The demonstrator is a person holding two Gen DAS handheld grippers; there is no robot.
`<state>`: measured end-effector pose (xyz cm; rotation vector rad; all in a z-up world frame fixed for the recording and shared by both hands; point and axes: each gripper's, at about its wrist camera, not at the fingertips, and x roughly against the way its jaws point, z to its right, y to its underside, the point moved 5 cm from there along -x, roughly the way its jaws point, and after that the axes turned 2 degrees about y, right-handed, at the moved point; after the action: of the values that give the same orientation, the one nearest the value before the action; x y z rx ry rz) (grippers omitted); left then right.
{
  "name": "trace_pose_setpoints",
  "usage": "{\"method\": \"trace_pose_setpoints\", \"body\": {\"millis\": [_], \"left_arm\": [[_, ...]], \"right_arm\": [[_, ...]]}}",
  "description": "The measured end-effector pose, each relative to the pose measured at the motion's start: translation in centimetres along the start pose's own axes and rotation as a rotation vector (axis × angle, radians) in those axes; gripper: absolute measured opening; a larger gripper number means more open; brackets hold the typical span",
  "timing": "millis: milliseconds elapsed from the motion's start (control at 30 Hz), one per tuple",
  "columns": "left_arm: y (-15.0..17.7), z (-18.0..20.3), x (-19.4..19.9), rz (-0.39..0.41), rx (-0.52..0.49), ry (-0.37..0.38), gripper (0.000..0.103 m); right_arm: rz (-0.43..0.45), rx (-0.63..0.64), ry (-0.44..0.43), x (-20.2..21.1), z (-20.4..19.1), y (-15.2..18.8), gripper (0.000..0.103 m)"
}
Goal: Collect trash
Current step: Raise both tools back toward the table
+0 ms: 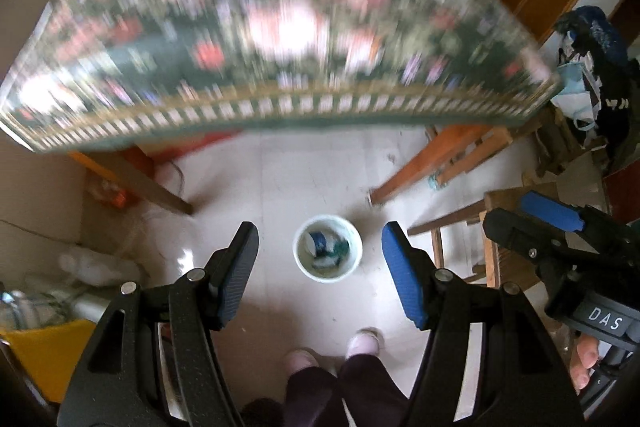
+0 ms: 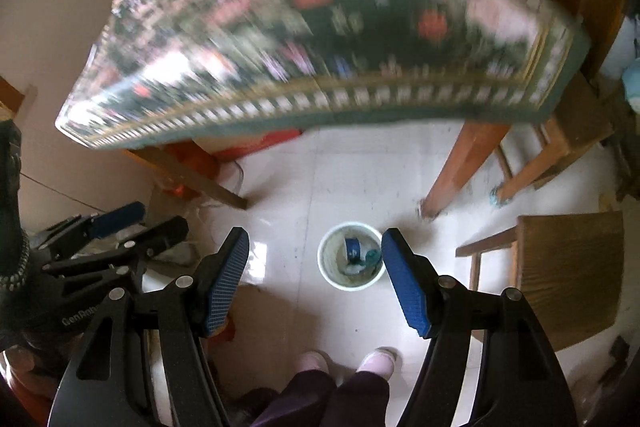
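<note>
Below both grippers (image 1: 320,267), trash bucket (image 1: 327,253).

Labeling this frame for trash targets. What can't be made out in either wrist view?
- Items at the far end of the table: motion blur in both views; only green and white smears.
- Contents of the white bucket: too small; blue and teal scraps, kind unclear.
- Left gripper and right gripper: open, empty.
- Person: only legs and slippers, cut off by the bottom edge.
</note>
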<state>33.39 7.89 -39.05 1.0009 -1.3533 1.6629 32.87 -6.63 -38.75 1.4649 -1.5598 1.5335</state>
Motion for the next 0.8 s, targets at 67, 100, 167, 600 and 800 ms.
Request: {"method": "trace_pose_setpoints", "body": {"millis": [67,100,167,600,800], "left_arm": [[-1.0,0.3,3.3,0.042,-0.028,-0.003,0.063],[-1.3,0.4,4.5,0.057,-0.038,-0.003,0.063],[-2.0,0.8,7.4,0.094,-0.056,0.0,0.063],[-4.3,2.0,23.3,0.326,-0.148,0.058,0.063],[-5.3,1.2,27.8,0.431,-0.138,0.103,0.066]], "right_arm": [[0.028,-0.008,-0.004,2.4,-0.8,-0.4,0.065],[0.046,-0.01,0.001,3.8,-1.3,-0.6,0.065],[0.076,-0.014,0.008,6.3,-1.9,-0.9,0.065],[0.295,-0.005,0.048,19.9,-7.2,-3.4,0.065],[0.407,0.01,0.108,23.9,-8.3,-4.7,0.065]]}}
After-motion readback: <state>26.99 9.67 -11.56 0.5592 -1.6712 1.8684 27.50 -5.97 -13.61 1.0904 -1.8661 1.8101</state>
